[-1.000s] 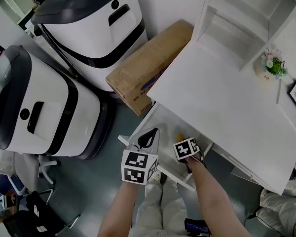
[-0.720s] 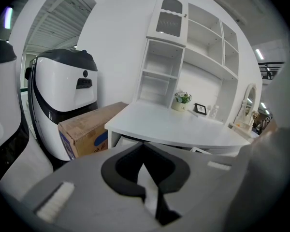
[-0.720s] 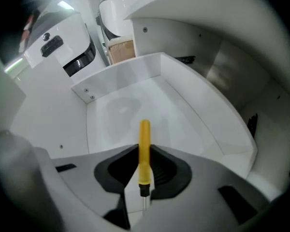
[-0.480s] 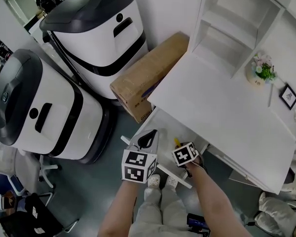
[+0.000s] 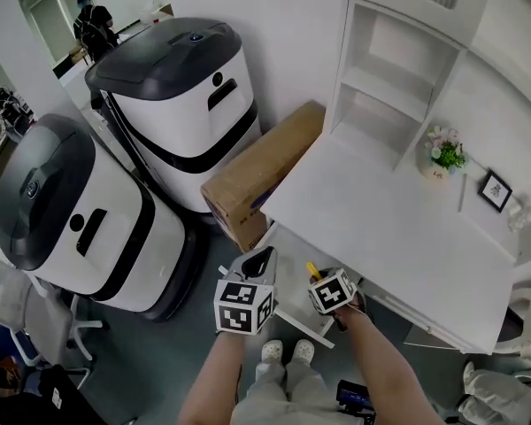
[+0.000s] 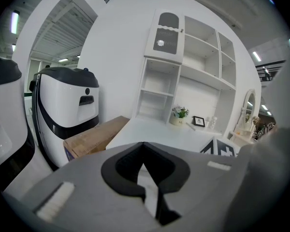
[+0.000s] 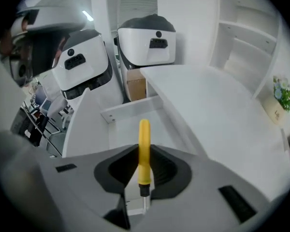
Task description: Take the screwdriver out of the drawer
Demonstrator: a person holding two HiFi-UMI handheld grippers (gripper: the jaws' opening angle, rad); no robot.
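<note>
In the head view the grippers cover most of the drawer [image 5: 292, 317]. The right gripper [image 7: 144, 178] clamps the yellow screwdriver [image 7: 144, 144] over it, handle pointing forward. The left gripper [image 6: 144, 151] is closed and empty.

Under the front edge of the desk [image 5: 398, 228], the drawer [image 5: 286, 248] is largely hidden by the left gripper [image 5: 258, 257] and right gripper [image 7: 144, 148]; the metal tip of the screwdriver [image 7: 144, 161] vanishes behind the right gripper's body; at the desk's back, the framed picture [image 5: 495, 190] is too small to read.

Two tools [image 5: 262, 258] [image 5: 319, 279], one screwdriver [image 7: 144, 151], two white machines [image 5: 181, 104] [image 5: 71, 211]
</note>
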